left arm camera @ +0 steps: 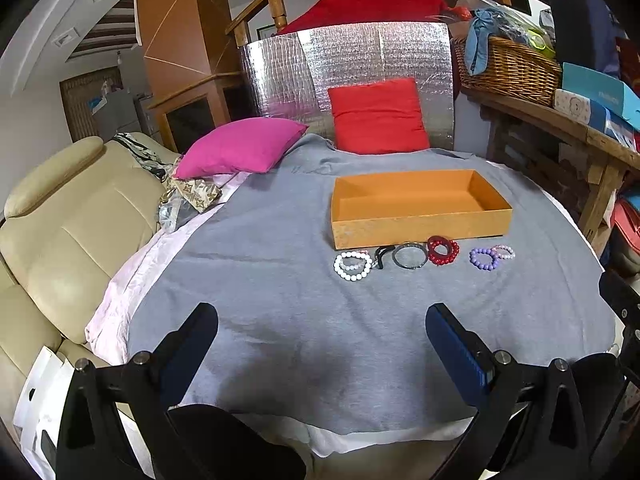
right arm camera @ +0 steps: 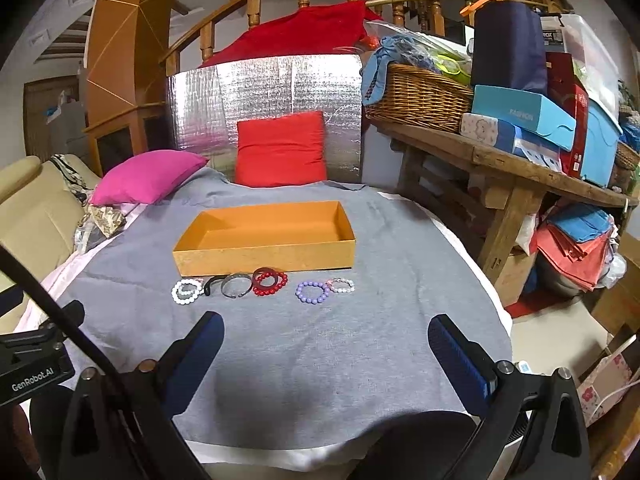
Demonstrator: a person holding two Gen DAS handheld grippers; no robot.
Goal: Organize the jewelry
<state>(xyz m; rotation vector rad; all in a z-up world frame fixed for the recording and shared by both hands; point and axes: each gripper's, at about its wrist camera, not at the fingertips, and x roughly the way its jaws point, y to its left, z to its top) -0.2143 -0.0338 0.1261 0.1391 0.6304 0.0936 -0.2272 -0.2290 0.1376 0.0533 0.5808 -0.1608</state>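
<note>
**Bracelets lined up before an orange box**

Both the left gripper (left arm camera: 322,330) and right gripper (right arm camera: 326,338) hover wide apart, holding nothing, over bare grey cloth (right arm camera: 280,360) near its front edge. Mid-cloth, a shallow rectangular orange cardboard box (right arm camera: 264,256) sits empty. Beaded bracelets (right arm camera: 264,285) lie along its front wall.

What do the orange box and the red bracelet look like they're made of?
The orange box looks like matte cardboard: thin straight walls, a faintly mottled front, no shine. The red bracelet looks like glossy round beads, plastic or glass, with small bright highlights; which one is unclear.
</note>
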